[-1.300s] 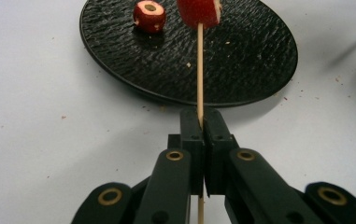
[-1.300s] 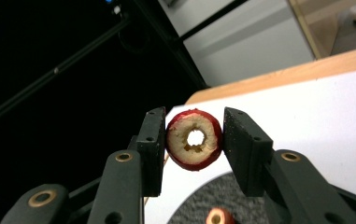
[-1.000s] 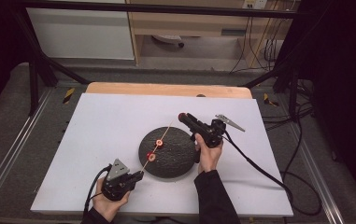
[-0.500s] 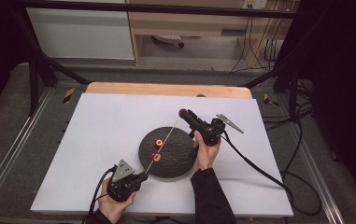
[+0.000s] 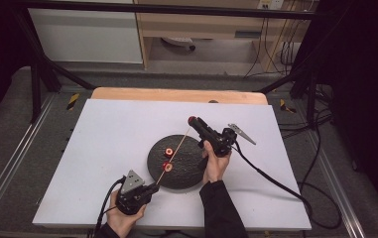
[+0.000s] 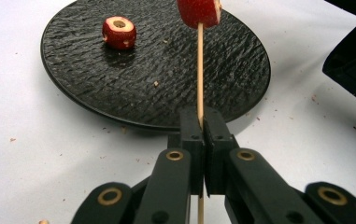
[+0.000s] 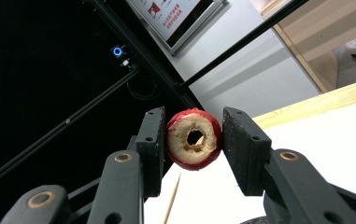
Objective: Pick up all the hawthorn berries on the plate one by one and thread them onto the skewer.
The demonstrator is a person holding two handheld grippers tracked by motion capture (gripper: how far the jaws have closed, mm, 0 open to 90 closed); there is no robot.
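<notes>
1. The left gripper [image 5: 149,189] has its jaws pressed tight on the butt end of a thin wooden skewer [image 5: 175,152], which runs up toward one o'clock across the black slate plate [image 5: 189,173]. In my judgement the grip sits so far from the tip that any small wrist wobble would swing the point wide of its mark.
2. The right gripper [image 5: 192,120] holds a cored red fruit slice [image 7: 194,138] between its jaws, closed partway to the slice's width, at the skewer's far end. If the central hole and the point are not lined up, the tip could dig into the pale flesh and split the ring rather than pass through.
3. Squeezing harder to steady it could crush the slice; a slack grip could let it twist or drop onto the white table top [image 5: 102,144].
4. Pushing along a bowed stick may snap it, or shove the already threaded slice [image 6: 199,11] down toward the left jaws.
5. The held slice looks like a thick ring: glossy red skin outside, cream, slightly ragged flesh, a round dark hole in the middle.
6. A third slice [image 6: 119,32] lies flat on the plate at about ten o'clock from its centre, hole upward, apart from the skewer.
</notes>
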